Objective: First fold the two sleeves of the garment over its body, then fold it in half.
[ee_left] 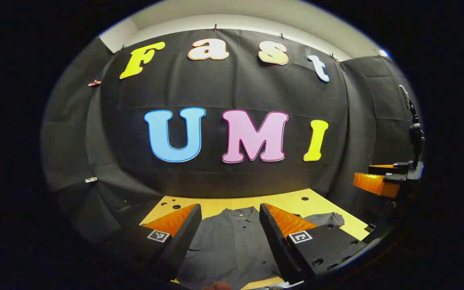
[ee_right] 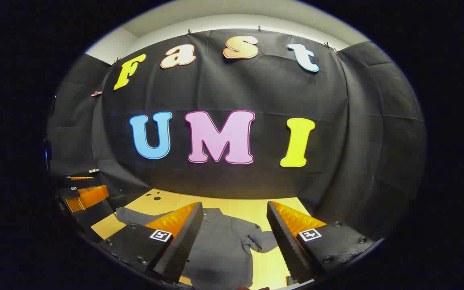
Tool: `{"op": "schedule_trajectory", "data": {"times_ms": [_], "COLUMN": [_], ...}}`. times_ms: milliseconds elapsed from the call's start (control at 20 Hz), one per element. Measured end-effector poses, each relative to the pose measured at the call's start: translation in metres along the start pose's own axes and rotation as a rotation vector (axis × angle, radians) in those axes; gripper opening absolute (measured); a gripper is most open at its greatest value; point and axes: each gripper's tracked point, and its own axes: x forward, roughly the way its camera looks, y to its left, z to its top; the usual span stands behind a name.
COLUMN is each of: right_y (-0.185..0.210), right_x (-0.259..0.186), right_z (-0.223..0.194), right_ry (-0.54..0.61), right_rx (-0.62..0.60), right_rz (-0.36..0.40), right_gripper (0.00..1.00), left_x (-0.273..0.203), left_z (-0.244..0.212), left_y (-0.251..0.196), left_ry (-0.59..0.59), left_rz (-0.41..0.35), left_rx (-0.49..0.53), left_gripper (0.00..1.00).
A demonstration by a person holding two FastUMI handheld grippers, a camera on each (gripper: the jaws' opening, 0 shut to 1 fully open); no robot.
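Left gripper view. The left hand-held gripper [ee_left: 230,225] is held above the near edge of a yellow wooden tabletop [ee_left: 288,199], its two fingers spread wide apart and grasping nothing. Between and beyond the fingers lies a dark grey short-sleeved polo shirt [ee_left: 232,245], spread flat on the tabletop with its collar [ee_left: 238,212] pointing toward the black cloth booth wall [ee_left: 232,92]. A row of small buttons runs down the shirt front. One short sleeve [ee_left: 328,218] lies stretched out flat to the side, beyond the right-hand finger, unfolded. The sleeve on the other side is hidden by the left-hand finger. Several small dark round holes mark the tabletop near its far edge. At the right edge of this view, the right hand-held gripper [ee_left: 377,177] is held well above the tabletop and well apart from the shirt; whether its fingers are parted cannot be told from here.

Right gripper view. The right hand-held gripper [ee_right: 235,223] is likewise raised over the near part of the tabletop [ee_right: 240,203], fingers parted and empty. The shirt [ee_right: 220,249] lies flat below and between the fingers. One sleeve [ee_right: 262,241] lies between the fingers, slightly rumpled; the other sleeve [ee_right: 131,215] extends flat past the left-hand finger. Both sleeves lie unfolded, clear of the shirt body. The left hand-held gripper [ee_right: 81,193] appears at the left edge, raised clear of the shirt.
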Motion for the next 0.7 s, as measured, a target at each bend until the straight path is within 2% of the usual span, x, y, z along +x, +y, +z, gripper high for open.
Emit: {"op": "schedule_trajectory", "data": {"times_ms": [700], "right_y": [0.008], "right_x": [0.002], "right_z": [0.000], "right_ry": [0.028], "right_rx": [0.016], "right_rz": [-0.007], "right_gripper": [0.98], "left_x": [0.011], "left_z": [-0.005], "left_y": [0.009], "left_ry": [0.020], "left_rz": [-0.013], "left_rx": [-0.004], "left_gripper": [0.92]}}
